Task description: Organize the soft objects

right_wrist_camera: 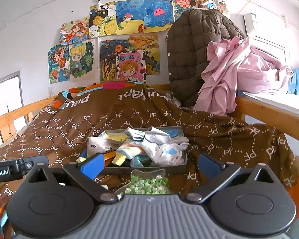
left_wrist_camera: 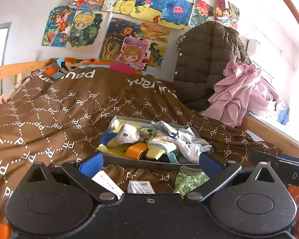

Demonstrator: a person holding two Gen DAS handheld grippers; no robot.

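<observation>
Socks [left_wrist_camera: 165,143] in white, grey, yellow and orange lie heaped and tangled in our shallow grey tray [left_wrist_camera: 129,160], which sits on the brown "PF" quilt [left_wrist_camera: 55,107] spread over the bed. Behind the tray we see a brown padded jacket [left_wrist_camera: 205,59] and a bunched pink cloth [left_wrist_camera: 239,91]; just in front of it lies a clear bag of green pieces [right_wrist_camera: 149,183] and a small white carton [left_wrist_camera: 139,187]. Our left gripper [left_wrist_camera: 150,163] and right gripper [right_wrist_camera: 150,162] both hang before the tray with jaws spread wide, holding nothing.
</observation>
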